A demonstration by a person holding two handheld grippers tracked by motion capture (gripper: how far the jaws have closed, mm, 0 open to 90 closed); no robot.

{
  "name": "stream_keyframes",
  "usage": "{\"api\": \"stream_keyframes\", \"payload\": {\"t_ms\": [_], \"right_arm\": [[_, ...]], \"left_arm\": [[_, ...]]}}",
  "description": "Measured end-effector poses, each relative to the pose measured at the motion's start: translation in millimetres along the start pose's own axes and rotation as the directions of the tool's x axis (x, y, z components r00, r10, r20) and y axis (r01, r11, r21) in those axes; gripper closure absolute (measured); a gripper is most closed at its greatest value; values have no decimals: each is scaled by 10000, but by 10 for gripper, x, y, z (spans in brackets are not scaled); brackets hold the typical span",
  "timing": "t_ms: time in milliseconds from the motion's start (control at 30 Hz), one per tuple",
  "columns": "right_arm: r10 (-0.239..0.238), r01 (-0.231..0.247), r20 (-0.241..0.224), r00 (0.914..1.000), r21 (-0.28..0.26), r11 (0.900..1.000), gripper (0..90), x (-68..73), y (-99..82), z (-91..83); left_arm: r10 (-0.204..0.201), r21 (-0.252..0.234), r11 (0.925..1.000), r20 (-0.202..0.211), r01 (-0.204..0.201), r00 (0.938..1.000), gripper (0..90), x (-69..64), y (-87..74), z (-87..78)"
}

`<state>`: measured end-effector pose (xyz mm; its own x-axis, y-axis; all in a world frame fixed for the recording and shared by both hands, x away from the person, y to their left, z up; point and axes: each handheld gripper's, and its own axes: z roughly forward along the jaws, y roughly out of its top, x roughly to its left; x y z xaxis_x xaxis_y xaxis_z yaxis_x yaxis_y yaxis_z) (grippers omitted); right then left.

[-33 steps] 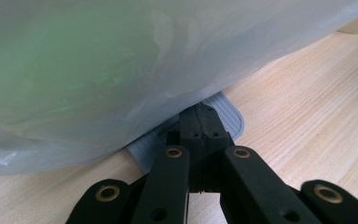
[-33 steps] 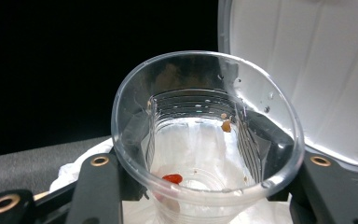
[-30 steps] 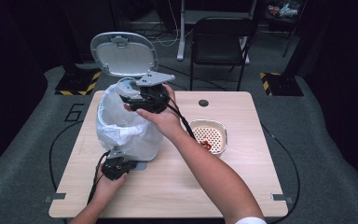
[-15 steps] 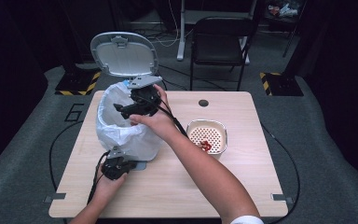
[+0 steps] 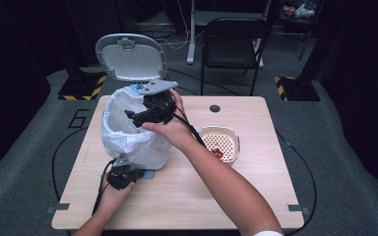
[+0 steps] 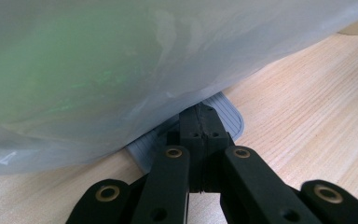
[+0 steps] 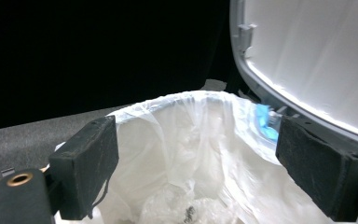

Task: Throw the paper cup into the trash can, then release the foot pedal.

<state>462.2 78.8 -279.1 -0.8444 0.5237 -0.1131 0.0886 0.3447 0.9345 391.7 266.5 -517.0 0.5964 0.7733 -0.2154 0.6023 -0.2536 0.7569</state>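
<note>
A small pedal bin lined with a white bag (image 5: pixel 133 142) stands on the left of the wooden table, its grey lid (image 5: pixel 130 56) raised. My left gripper (image 5: pixel 128 172) is shut, its joined tips (image 6: pixel 199 114) resting on the grey ribbed pedal (image 6: pixel 223 112) at the bin's foot. My right gripper (image 5: pixel 135 118) hovers over the bin's mouth. Its jaws have just been opening and stand wide (image 7: pixel 198 158), with nothing between the pads. Below them lies the bag's rim (image 7: pixel 200 121), with a crumpled clear wrapper (image 7: pixel 177 210) deep inside.
A white bowl (image 5: pixel 220 144) holding small red pieces sits right of the bin, under my right forearm. A black chair (image 5: pixel 231 39) stands beyond the table's far edge. A round cable hole (image 5: pixel 214 108) marks the tabletop's back.
The right gripper's jaws have spread apart, and the gripper has tipped down and slightly left over the bin's mouth. The left gripper stays on the pedal.
</note>
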Motion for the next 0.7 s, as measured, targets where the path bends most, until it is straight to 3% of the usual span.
{"api": "stream_keyframes", "payload": {"t_ms": [67, 100, 133, 167, 200, 233, 300, 333, 367, 633, 667, 700], "right_arm": [[-72, 74, 138, 9999, -111, 9999, 143, -13, 1, -112], [-82, 85, 198, 9998, -150, 9999, 144, -18, 0, -150], [-59, 64, 268, 9996, -194, 9998, 149, -24, -7, -217], [-58, 63, 291, 9996, -185, 9998, 150, -31, -15, -259], [-70, 74, 316, 9995, -121, 9999, 150, -38, -30, -321], [-78, 84, 436, 9990, -133, 9999, 155, -42, -54, -386], [-49, 44, 570, 9984, 76, 10000, 157, -70, -113, -525], [-8, 3, 580, 9983, 89, 10000, 160, -81, -137, -572], [-4, -4, 620, 9981, 130, 9999, 168, -96, -171, -637], [96, -105, 1190, 9928, 64, 9999, 178, -225, -460, -1092], [126, -132, 1350, 9908, 32, 9999, 178, -232, -503, -1159], [96, -100, 1448, 9894, 17, 9999, 178, -237, -540, -1214]], "left_arm": [[-88, -73, 9999, 13, 88, 10000, 900, -4, -1, 4], [61, 59, 10000, -10, -61, 10000, 900, 2, 2, -2], [-83, -58, 9999, 2, 83, 10000, 900, -7, -1, 3], [16, 52, 10000, -36, -16, 10000, 900, 3, 0, -2], [-172, -87, 9998, 12, 172, 9999, 900, -6, -2, 5], [-51, 17, 10000, -13, 51, 10000, 900, 2, 2, -2], [-212, -39, 9998, 12, 212, 9998, 899, -8, 0, 2], [272, 295, 9992, -122, -268, 9996, 897, 25, 9, -17], [-266, -11, 9996, -14, 266, 9996, 894, -14, 3, 0], [-383, 54, 9993, 32, 383, 9993, 855, -36, 13, -1], [-134, 59, 9999, -99, 135, 9999, 852, -21, 19, 2], [-185, 65, 9998, -38, 185, 9998, 848, -21, 20, 3]]}}
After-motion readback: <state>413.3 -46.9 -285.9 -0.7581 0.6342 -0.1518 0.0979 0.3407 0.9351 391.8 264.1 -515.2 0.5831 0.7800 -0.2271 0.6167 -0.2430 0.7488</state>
